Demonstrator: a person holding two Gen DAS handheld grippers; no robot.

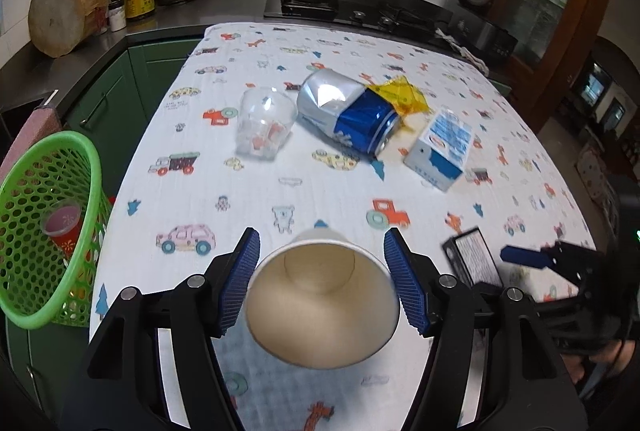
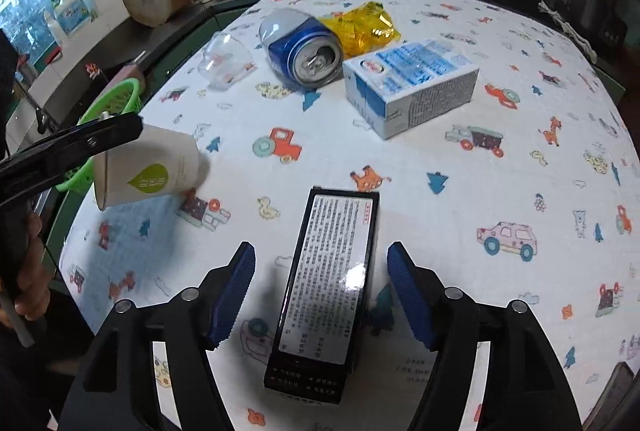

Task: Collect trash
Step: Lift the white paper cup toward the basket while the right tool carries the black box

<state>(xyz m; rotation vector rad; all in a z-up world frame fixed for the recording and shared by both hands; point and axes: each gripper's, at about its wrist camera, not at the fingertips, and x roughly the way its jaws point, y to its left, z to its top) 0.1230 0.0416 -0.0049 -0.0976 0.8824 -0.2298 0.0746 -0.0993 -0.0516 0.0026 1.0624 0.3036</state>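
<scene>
Room: kitchen, with a dark counter, a gas hob and white wall tiles behind a table (image 1: 280, 187) covered in a white cloth printed with cartoon cars and animals.
Left gripper (image 1: 322, 271): pinching a paper cup (image 1: 320, 295) by its sides, the blue pads against the rim on both sides, the cup's open mouth towards the camera, held above the near edge of the table.
Paper cup from the right wrist: white with a green leaf mark, lying sideways in the black fingers over the table's left edge.
Right gripper (image 2: 321, 291): spread, pads clear on both sides of a black box (image 2: 326, 295) with a white printed label, which lies flat on the cloth near the near edge.
Green basket (image 1: 44, 227): mesh basket hanging off the table's left edge, with a red cup (image 1: 64, 227) inside.
Clear plastic cup (image 1: 264, 123): on its side, towards the middle of the table.
Can (image 1: 348, 109): blue and silver, dented, lying just beside the clear plastic cup.
Yellow wrapper (image 1: 400, 95): crumpled, touching the can on its far side.
Milk carton (image 1: 440, 151): blue and white, lying near the can, towards the right edge.
Person: a hand (image 2: 28, 271) grips the left gripper's handle.
</scene>
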